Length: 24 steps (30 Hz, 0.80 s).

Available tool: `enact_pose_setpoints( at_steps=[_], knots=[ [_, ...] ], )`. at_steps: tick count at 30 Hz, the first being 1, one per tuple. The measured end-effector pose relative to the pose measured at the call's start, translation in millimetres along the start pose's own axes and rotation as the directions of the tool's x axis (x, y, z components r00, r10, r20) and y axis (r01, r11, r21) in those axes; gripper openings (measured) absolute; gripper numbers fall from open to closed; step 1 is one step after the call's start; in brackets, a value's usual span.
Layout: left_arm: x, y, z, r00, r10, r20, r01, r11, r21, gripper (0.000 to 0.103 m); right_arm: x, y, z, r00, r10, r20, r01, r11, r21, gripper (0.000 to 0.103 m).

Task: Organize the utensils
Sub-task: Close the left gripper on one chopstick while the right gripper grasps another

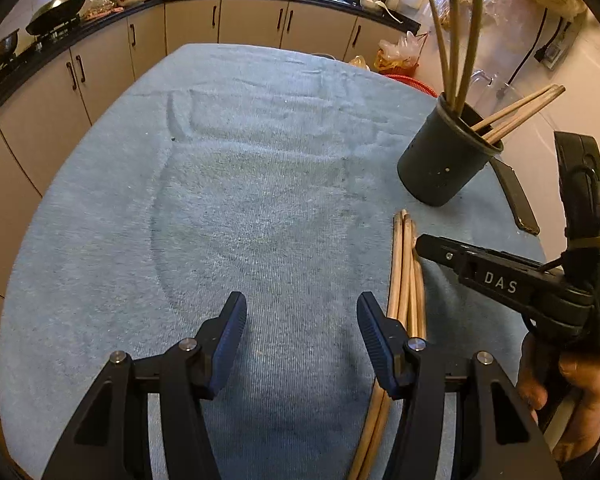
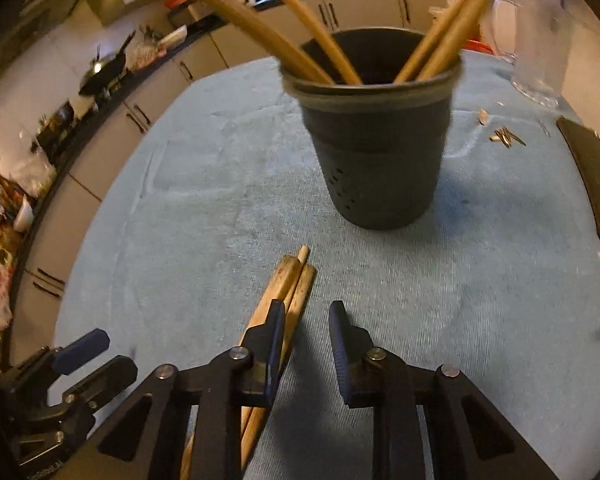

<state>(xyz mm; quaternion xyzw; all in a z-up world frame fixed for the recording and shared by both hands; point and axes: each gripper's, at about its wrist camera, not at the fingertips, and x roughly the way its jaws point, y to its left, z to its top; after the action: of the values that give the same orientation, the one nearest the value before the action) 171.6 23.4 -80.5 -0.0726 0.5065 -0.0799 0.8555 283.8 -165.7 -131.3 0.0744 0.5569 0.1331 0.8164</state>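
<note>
A pale blue towelling cloth (image 1: 240,184) covered the whole table, creased faintly towards its far side. On its right part stood a dark grey, round plastic utensil cup (image 2: 376,152), upright, holding two clusters of chopsticks: olive-brown ones (image 1: 456,36) leaning to the far left of the rim and light wooden ones (image 1: 520,110) leaning to the right. Beyond the cup to the right stood a clear glass jug (image 2: 540,40), and a flat dark slab (image 2: 594,178) that may have been a phone lay near the right edge of the cloth. A bundle of loose light wooden chopsticks (image 1: 406,276) lay on the cloth just near of the cup, tips pointing towards it without touching it.

The right gripper (image 2: 306,320), held by a hand (image 1: 560,384), hung low over that bundle with its jaws narrowed but not meeting; the bundle lay under and beside the left finger, mostly outside the gap, and nothing was clamped. The left gripper (image 1: 302,316) hovered to the left of the bundle, jaws spread wide and empty, its right finger just beside the sticks.

A few small seed-like scraps (image 2: 506,136) lay scattered on the cloth right of the cup
</note>
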Motion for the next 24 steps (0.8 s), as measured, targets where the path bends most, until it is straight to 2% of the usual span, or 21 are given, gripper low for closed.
enact_pose_setpoints(
  at_steps=[7,13,19,24],
  knots=[
    [12.4,-2.9,9.3,1.0,-0.003,-0.019,0.003,1.0,0.003,0.058,11.0,8.5,7.9,0.998,-0.054,-0.036,0.053,0.998,-0.019,0.013],
    [23.0,-18.5,19.1,0.999,-0.023,-0.038,0.026,0.998,0.06,0.058,6.7,4.4,1.8,0.995,-0.097,-0.03,0.096,0.994,-0.052,0.013],
    [34.8,-41.5,34.9,0.993,-0.094,-0.071,0.103,0.987,0.127,0.058,-7.0,-24.8,-10.3,0.988,-0.152,-0.009,0.151,0.988,-0.017,0.012],
    [55.1,-55.6,46.9,0.988,-0.101,-0.118,0.118,0.981,0.151,0.049,-15.6,-32.8,-19.3,0.984,-0.179,0.009,0.179,0.984,-0.007,0.012]
  ],
)
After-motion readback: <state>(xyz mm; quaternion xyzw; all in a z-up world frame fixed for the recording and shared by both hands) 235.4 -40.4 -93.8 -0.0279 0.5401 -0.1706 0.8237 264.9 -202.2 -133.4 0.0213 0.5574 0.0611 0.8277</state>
